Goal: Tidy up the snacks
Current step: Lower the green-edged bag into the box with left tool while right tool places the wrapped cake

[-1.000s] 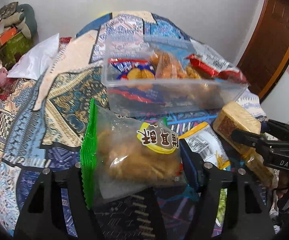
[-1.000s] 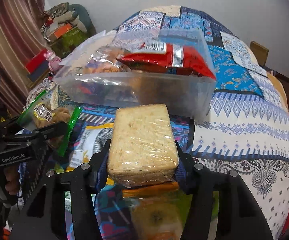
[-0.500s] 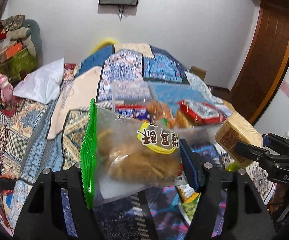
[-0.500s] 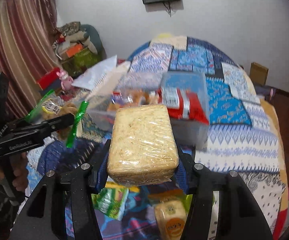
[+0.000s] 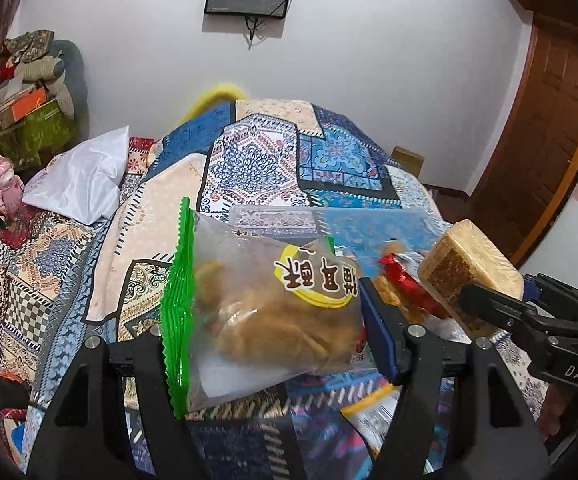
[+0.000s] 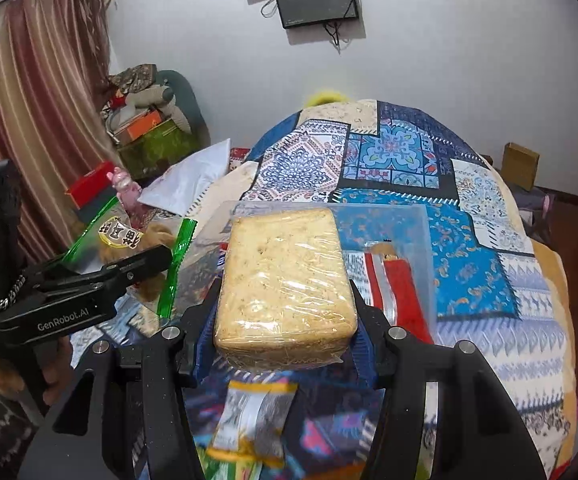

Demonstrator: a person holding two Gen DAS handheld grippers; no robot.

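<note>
My left gripper (image 5: pixel 273 320) is shut on a clear green-edged snack bag (image 5: pixel 265 308) of brown pieces with a yellow label, held above the bed. My right gripper (image 6: pixel 285 316) is shut on a plastic-wrapped pale cake block (image 6: pixel 285 280); that block also shows in the left wrist view (image 5: pixel 469 268). The left gripper and its bag also show in the right wrist view (image 6: pixel 129 248). A clear plastic box (image 6: pixel 393 236) with a red packet (image 6: pixel 397 288) and other snacks sits on the quilt just beyond both grippers, partly hidden by what they hold.
Loose snack packets (image 6: pixel 253 416) lie on the patchwork quilt (image 6: pixel 469 272) below the grippers. A white pillow (image 5: pixel 85 180) lies at the left. Stacked boxes and clothes (image 5: pixel 29 100) stand by the wall, and a wooden door (image 5: pixel 545 140) is at the right.
Both grippers have risen and tilted up with their snacks. The plastic box now sits lower in view and largely behind the held items; the wall screen has come into view.
</note>
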